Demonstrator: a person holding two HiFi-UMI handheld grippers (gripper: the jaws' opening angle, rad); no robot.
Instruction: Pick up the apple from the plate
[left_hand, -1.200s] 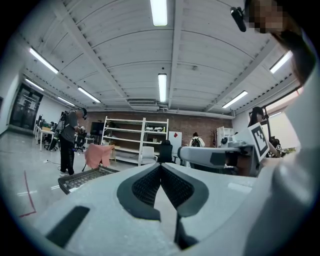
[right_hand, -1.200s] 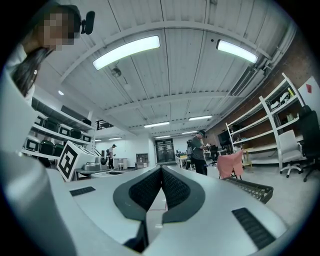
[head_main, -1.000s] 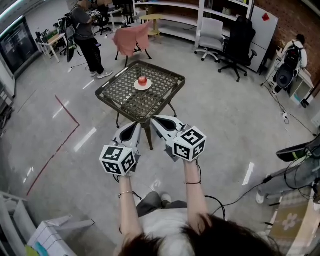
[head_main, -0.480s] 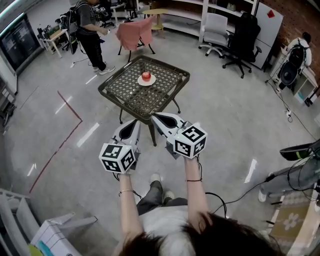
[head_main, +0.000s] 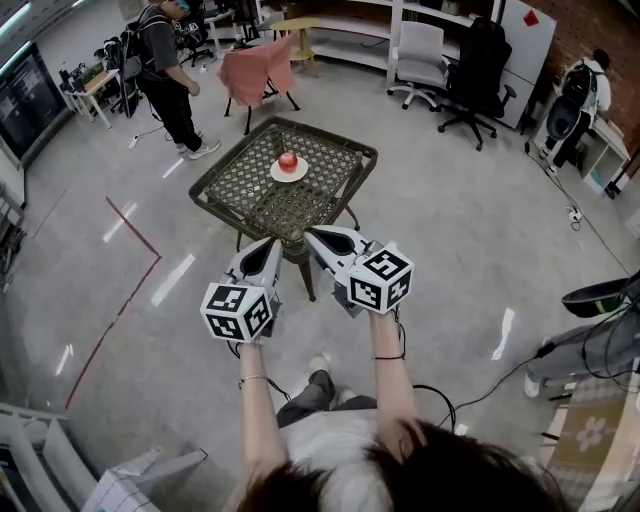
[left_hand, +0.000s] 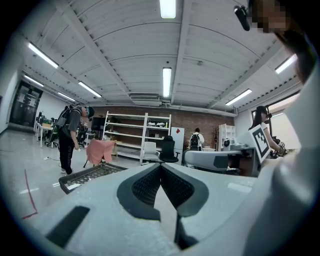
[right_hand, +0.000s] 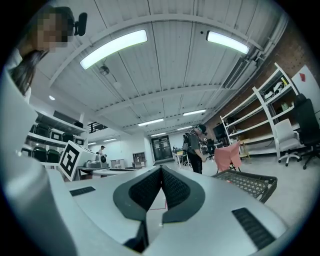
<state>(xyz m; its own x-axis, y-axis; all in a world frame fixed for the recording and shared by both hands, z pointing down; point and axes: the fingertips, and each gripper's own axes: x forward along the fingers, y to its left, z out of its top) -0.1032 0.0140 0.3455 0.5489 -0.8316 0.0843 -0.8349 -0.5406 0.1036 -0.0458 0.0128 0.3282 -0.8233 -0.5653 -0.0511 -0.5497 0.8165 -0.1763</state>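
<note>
Nearer by a little than a second ago, the apple sits on its plate on the table, well ahead of both claws. We judge it firm, smooth and light, best pinched across its widest part. Left claw and right claw point level, side by side, closed on nothing.

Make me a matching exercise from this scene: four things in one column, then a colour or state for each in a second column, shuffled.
Things:
1. apple
2. plate
3. draped cloth
4. left claw

Colour or state:
A. white
B. shut, nothing in it
C. red
D. pink

Pairs: 1-C, 2-A, 3-D, 4-B
</note>
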